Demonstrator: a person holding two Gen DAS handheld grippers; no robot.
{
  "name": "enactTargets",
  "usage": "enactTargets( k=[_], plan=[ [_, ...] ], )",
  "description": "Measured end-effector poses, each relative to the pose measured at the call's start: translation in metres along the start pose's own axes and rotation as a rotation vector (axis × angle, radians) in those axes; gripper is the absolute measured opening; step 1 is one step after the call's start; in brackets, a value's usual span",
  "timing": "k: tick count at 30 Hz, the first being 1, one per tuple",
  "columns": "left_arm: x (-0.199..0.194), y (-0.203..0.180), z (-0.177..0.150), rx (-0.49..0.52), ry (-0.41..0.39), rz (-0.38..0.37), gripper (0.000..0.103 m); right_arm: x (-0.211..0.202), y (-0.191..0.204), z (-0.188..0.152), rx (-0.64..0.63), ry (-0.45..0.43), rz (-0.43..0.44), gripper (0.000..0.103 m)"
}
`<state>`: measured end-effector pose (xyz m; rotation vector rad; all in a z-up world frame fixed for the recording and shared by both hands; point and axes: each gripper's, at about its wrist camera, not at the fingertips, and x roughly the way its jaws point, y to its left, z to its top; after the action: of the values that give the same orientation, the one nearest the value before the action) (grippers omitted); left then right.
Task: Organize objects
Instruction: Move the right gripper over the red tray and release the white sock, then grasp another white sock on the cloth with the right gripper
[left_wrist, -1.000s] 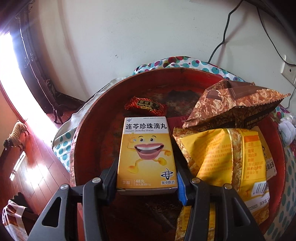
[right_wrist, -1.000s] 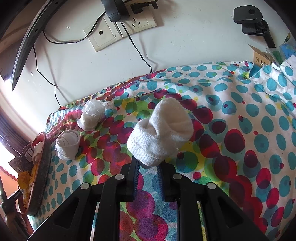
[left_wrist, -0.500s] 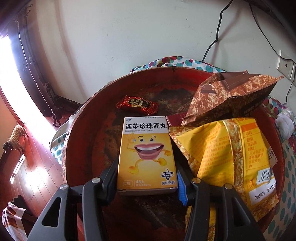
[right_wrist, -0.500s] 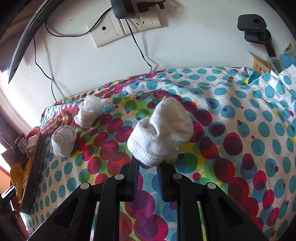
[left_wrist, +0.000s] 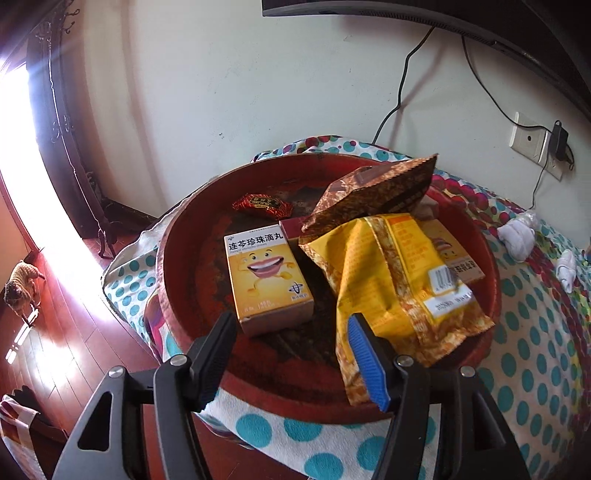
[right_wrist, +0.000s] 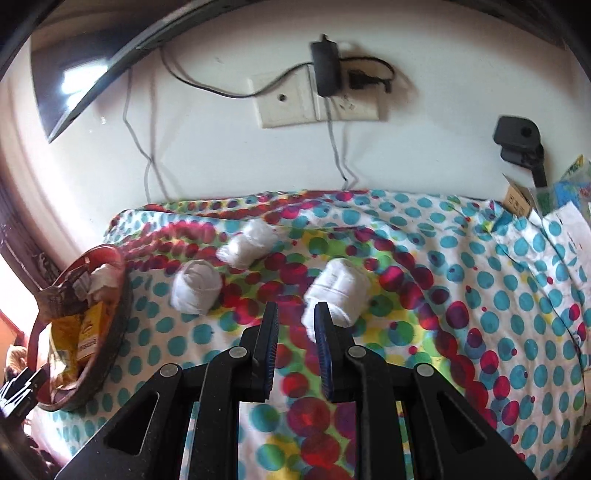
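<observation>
Inspection of left gripper (left_wrist: 293, 345): jaws are opening, nothing between the pads. Its black finger (left_wrist: 214, 360) and blue-padded finger (left_wrist: 367, 360) stand over the near rim of a round red lacquered tray (left_wrist: 177, 266). The yellow cardboard medicine box with a smiling cartoon mouth (left_wrist: 267, 275) lies flat in the tray just beyond the fingertips, untouched. Beside it on the right lies a yellow foil snack bag (left_wrist: 395, 280), with a brown-gold foil bag (left_wrist: 376, 192) resting partly over its far end. A small red wrapped candy (left_wrist: 262, 204) lies at the far side of the tray.

Right gripper (right_wrist: 295, 321): the fingers stand narrowly apart with nothing between them. A rolled white sock (right_wrist: 338, 291) rests on the polka-dot cloth (right_wrist: 480, 295) just beyond the right-hand fingertip, which overlaps its near edge in the view; contact cannot be confirmed. A second rolled white sock (right_wrist: 195, 287) lies to the left, and a third white bundle (right_wrist: 247, 248) sits behind it, all apart from one another. The tray sits at the left edge of the cloth. A white wall socket plate (right_wrist: 317, 98) with a black plug is mounted on the wall behind.
</observation>
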<state>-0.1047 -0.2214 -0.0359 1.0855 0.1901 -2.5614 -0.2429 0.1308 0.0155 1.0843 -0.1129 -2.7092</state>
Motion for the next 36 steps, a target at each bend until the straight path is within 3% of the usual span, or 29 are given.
enactTargets(
  k=[7, 14, 19, 24, 27, 29, 30, 31, 33, 34, 36],
  plan=[
    [-0.027, 0.004, -0.004, -0.022, -0.021, -0.045, 0.065, -0.012, 0.130, -0.011, -0.206, 0.014, 0.166, 0.020],
    [-0.050, 0.036, -0.031, -0.074, -0.006, -0.030, 0.066, 0.006, 0.238, -0.049, -0.390, 0.120, 0.329, 0.020],
    [-0.055, 0.062, -0.040, -0.131, 0.010, -0.015, 0.066, 0.015, 0.291, -0.069, -0.478, 0.156, 0.375, 0.020],
    [-0.052, 0.071, -0.041, -0.148, 0.014, 0.016, 0.066, 0.026, 0.317, -0.082, -0.521, 0.184, 0.390, 0.020],
    [-0.050, 0.070, -0.043, -0.141, 0.008, 0.008, 0.066, 0.021, 0.308, -0.077, -0.545, 0.156, 0.368, 0.020],
    [-0.050, 0.064, -0.043, -0.117, -0.002, 0.006, 0.066, 0.010, 0.269, -0.066, -0.456, 0.125, 0.358, 0.020],
    [-0.051, 0.063, -0.042, -0.108, -0.009, 0.001, 0.066, 0.005, 0.244, -0.059, -0.409, 0.107, 0.332, 0.034],
    [-0.052, 0.062, -0.042, -0.107, -0.019, -0.001, 0.065, 0.000, 0.213, -0.050, -0.363, 0.072, 0.267, 0.070],
    [-0.054, 0.061, -0.042, -0.113, -0.029, -0.016, 0.066, -0.005, 0.149, -0.034, -0.250, -0.026, 0.115, 0.103],
    [-0.055, 0.059, -0.042, -0.116, -0.029, -0.019, 0.065, -0.002, 0.115, -0.026, -0.188, -0.049, 0.046, 0.103],
    [-0.054, 0.052, -0.043, -0.101, -0.027, -0.028, 0.066, 0.021, 0.050, -0.011, -0.063, 0.016, -0.055, 0.103]
  ],
)
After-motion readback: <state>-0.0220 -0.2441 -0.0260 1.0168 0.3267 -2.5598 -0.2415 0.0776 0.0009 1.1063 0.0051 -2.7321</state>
